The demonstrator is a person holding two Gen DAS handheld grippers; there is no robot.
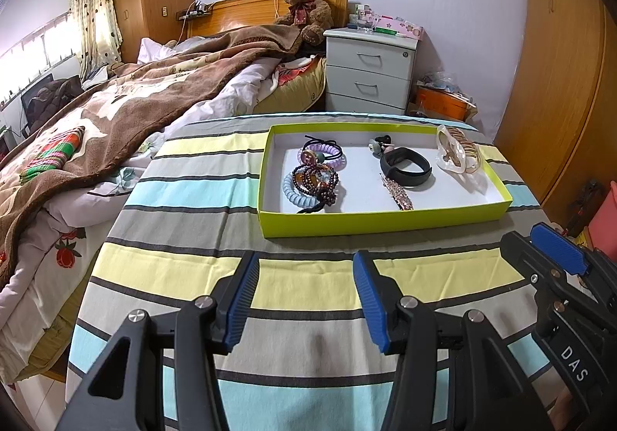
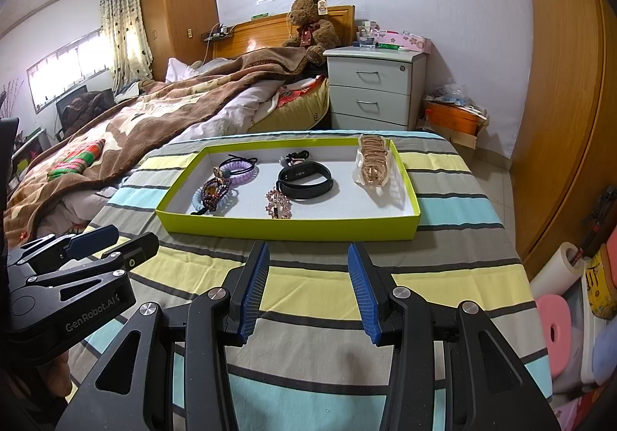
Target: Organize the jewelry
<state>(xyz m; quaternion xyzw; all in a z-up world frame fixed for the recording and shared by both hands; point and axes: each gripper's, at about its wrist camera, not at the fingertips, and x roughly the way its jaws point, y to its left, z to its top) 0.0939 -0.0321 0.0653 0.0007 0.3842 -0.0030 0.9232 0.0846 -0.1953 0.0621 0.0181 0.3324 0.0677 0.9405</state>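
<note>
A shallow lime-green box (image 1: 381, 222) (image 2: 293, 227) lies on the striped cloth, ahead of both grippers. In it lie a purple coil hair tie (image 1: 329, 155) (image 2: 240, 169), a beaded bracelet (image 1: 314, 178) (image 2: 214, 193) on a blue coil tie, a black wristband (image 1: 405, 168) (image 2: 306, 180), a sparkly hair clip (image 1: 397, 193) (image 2: 277, 202) and a gold chain in a clear bag (image 1: 459, 153) (image 2: 373, 164). My left gripper (image 1: 306, 298) is open and empty, short of the box. My right gripper (image 2: 308, 288) is open and empty beside it.
The striped table (image 1: 308, 284) stands against a bed with a brown blanket (image 1: 127, 110) on the left. A grey bedside drawer unit (image 1: 370, 72) and an orange box (image 1: 439, 103) stand behind. A wooden wardrobe (image 2: 563, 83) and clutter (image 2: 570, 315) are on the right.
</note>
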